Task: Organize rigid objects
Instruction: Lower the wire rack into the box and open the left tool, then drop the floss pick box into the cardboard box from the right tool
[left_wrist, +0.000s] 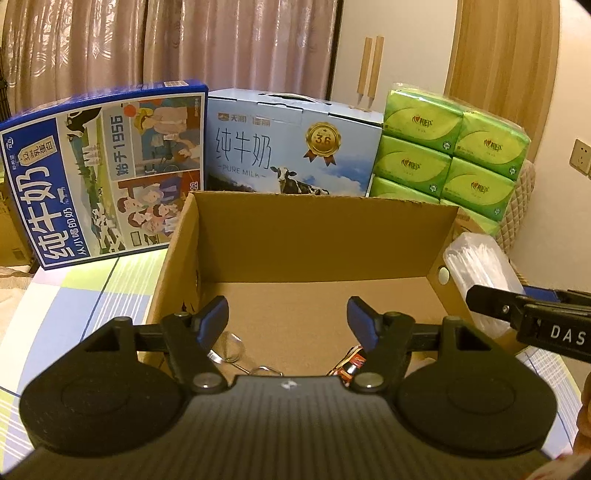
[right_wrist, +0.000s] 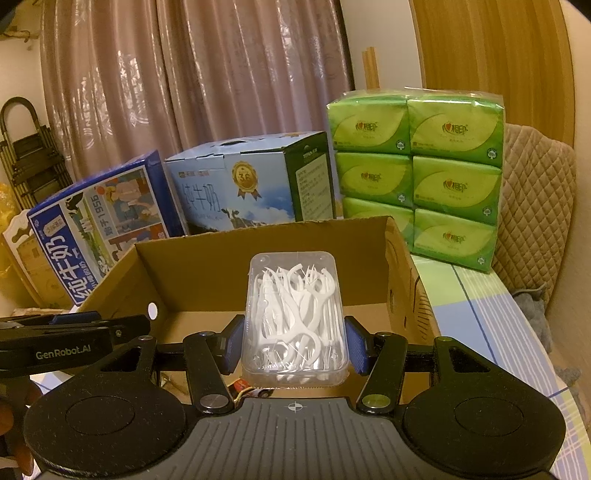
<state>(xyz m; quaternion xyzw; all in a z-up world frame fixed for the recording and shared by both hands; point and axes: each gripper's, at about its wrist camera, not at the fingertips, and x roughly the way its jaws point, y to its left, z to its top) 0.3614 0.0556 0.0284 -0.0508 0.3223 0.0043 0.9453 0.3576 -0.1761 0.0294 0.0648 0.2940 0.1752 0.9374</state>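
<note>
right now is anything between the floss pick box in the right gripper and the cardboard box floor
Nothing visible does. The floss pick box, clamped in the right gripper, sits over the open cardboard box; only small items lie near its front edge.

Both wrist views close, angled down, sharing the cardboard box (left_wrist: 314, 240)

free: cardboard box (left_wrist: 314, 251) open-topped | blocked: milk cartons (left_wrist: 291, 147) behind

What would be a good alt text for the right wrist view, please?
The right gripper is shut on a clear plastic box of white floss picks, held above an open cardboard box. Behind stand two milk cartons and a pack of green tissues; the left gripper enters from the left edge.
</note>
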